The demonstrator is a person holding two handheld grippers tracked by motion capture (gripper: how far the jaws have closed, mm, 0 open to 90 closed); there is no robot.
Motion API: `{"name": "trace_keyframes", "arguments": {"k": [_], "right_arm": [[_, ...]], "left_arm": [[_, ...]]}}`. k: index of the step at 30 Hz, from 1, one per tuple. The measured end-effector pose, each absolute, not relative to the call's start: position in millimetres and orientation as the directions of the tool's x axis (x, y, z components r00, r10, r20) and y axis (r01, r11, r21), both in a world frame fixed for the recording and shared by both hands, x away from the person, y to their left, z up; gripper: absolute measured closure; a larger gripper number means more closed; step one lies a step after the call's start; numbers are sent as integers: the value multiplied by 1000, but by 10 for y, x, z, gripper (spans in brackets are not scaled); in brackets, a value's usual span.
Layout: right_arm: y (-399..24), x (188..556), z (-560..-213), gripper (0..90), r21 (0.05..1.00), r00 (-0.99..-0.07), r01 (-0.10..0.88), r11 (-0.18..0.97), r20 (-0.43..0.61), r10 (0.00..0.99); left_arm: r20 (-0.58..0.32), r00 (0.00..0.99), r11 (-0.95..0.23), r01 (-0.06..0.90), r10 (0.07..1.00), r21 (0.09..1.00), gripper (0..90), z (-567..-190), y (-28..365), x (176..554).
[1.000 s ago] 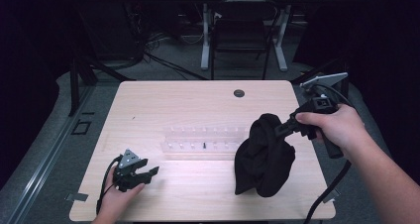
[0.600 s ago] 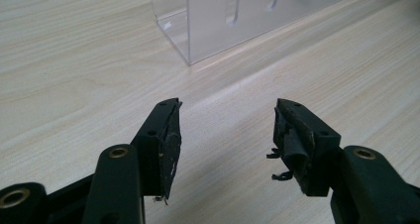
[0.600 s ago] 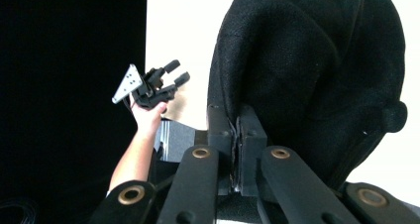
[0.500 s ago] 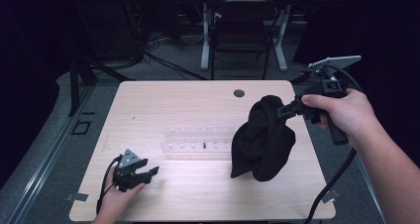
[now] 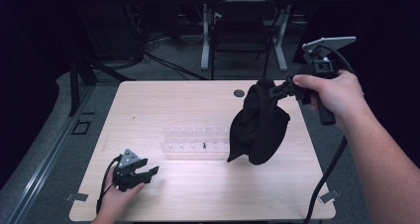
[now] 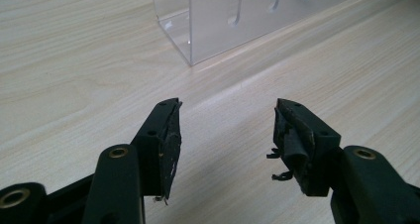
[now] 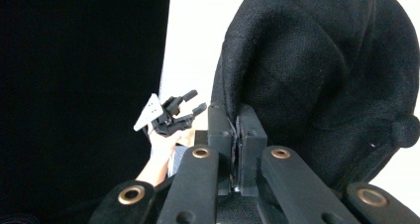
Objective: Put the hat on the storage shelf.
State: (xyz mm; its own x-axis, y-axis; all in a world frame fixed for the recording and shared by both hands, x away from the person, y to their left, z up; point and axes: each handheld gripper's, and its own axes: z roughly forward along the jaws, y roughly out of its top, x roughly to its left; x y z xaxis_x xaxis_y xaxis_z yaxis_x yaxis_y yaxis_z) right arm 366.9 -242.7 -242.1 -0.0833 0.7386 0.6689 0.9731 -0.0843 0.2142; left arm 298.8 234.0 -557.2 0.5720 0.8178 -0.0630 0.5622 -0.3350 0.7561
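Right hand-held gripper (image 5: 271,93) pinches a black hat (image 5: 257,125) clear of the bench (image 5: 198,199); left hand-held gripper (image 5: 151,173) rests open.

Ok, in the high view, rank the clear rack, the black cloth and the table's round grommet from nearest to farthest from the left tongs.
1. Clear rack, just right of the left tongs.
2. Black cloth, hanging at the table's right.
3. Grommet, near the far edge.
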Motion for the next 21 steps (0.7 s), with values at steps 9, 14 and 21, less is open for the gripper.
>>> {"name": "trace_keyframes", "arguments": {"k": [9,14,21], "right_arm": [[-2224,3866,-2399,880,240,-100,966,-95,688,719],[-2120,3946,-2415,880,240,-107,967,-86,690,716],[-1942,4120,-2506,880,240,-104,966,-94,697,709]], "left_arm": [[-68,569,-322,555,820,767,446,-5581,2343,2990],[-63,571,-324,551,819,769,446,-5577,2345,2989],[-61,573,-328,551,818,768,445,-5572,2344,2986]]}}
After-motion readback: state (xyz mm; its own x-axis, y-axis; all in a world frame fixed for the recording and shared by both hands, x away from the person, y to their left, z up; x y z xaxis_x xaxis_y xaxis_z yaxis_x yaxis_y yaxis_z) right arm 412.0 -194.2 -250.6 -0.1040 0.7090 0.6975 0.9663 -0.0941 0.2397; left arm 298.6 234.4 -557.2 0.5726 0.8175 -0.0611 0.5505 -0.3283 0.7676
